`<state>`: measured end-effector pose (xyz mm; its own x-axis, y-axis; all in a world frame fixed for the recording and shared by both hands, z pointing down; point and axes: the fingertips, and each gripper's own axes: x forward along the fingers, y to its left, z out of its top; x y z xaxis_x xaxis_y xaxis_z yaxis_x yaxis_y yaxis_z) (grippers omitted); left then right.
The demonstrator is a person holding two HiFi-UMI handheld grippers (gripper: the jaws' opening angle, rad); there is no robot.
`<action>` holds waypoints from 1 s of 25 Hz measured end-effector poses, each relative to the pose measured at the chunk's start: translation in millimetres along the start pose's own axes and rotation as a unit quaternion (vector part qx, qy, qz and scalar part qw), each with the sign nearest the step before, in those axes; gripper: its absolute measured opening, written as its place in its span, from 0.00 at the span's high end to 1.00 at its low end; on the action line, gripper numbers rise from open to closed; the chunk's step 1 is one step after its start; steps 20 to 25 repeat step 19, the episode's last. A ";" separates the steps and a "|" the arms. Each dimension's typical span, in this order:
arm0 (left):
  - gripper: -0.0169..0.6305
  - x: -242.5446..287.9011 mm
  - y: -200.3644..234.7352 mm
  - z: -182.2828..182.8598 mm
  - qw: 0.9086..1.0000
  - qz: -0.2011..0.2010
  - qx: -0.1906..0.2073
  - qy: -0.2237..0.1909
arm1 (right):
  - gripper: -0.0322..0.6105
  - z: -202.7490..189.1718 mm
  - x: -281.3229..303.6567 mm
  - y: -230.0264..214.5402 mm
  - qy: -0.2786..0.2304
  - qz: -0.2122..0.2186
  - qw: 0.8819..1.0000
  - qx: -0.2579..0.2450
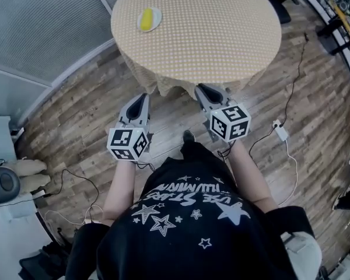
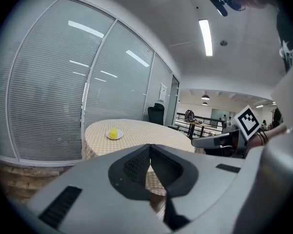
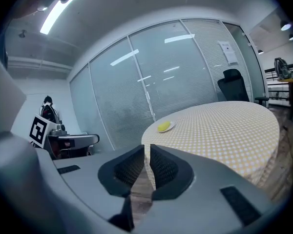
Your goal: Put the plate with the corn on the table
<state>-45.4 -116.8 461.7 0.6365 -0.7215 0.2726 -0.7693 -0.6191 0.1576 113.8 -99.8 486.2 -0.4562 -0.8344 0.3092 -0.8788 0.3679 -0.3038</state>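
A small white plate (image 1: 156,20) with a yellow corn cob (image 1: 146,19) on it rests on the round table (image 1: 221,34), near its far left rim. The table wears a yellow checked cloth. The plate also shows small in the left gripper view (image 2: 114,135) and the right gripper view (image 3: 164,126). My left gripper (image 1: 142,99) hangs over the floor just short of the table's near edge, jaws together and empty. My right gripper (image 1: 203,90) is beside it under the cloth's hem, jaws all but touching, holding nothing. Both are well away from the plate.
Glass partition walls with blinds (image 1: 41,28) curve round the table's left side. Cables and a white power strip (image 1: 280,133) lie on the wooden floor at the right. A dark office chair (image 1: 275,4) stands behind the table. A white desk (image 1: 6,174) is at the left.
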 end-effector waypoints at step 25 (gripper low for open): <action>0.96 -201.5 -3.0 -50.5 0.999 0.022 -0.014 -0.021 | 0.89 -69.5 -59.1 171.4 0.004 0.028 0.999 -0.035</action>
